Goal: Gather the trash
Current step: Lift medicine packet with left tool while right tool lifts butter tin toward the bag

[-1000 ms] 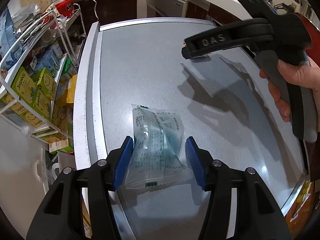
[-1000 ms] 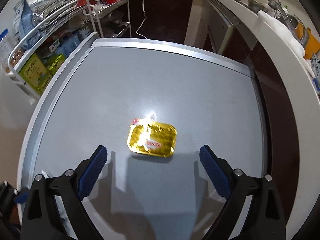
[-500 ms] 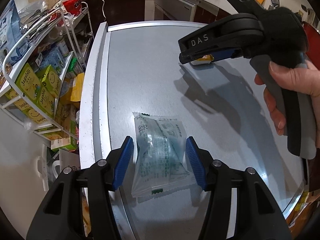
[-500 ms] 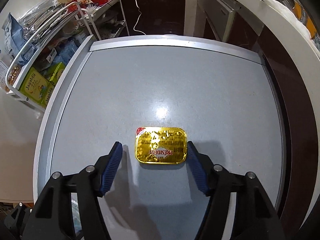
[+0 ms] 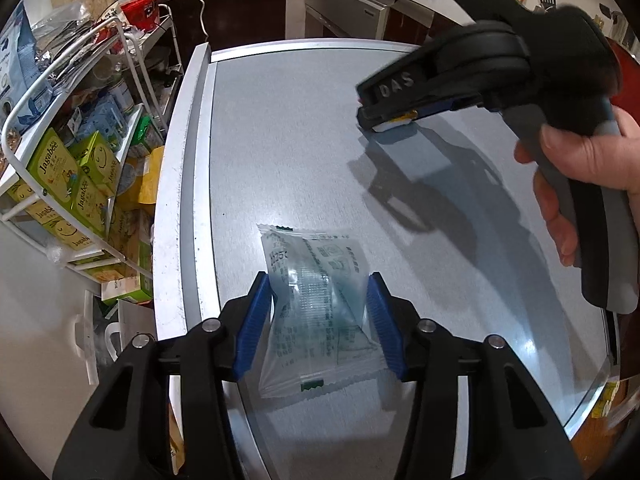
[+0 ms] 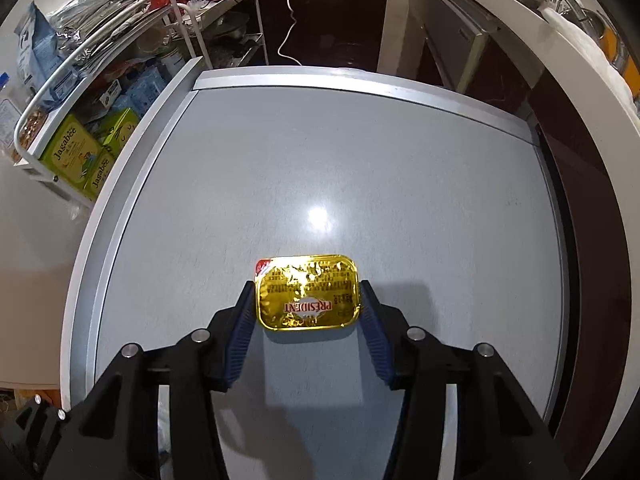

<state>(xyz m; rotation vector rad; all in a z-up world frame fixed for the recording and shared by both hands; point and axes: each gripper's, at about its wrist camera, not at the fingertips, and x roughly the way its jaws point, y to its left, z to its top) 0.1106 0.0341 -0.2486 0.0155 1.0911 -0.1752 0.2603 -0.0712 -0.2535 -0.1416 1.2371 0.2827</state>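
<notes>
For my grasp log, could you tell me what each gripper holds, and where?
Left gripper pinches the clear wrapper by its long sides; right gripper clamps the gold butter tub by its short ends.

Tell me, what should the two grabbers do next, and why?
Probably lift both pieces straight up off the grey tabletop. The right gripper has its jaws pressed against both short sides of the gold foil butter tub, and the left gripper has its jaws against both edges of the clear plastic wrapper, so each piece looks held.
</notes>
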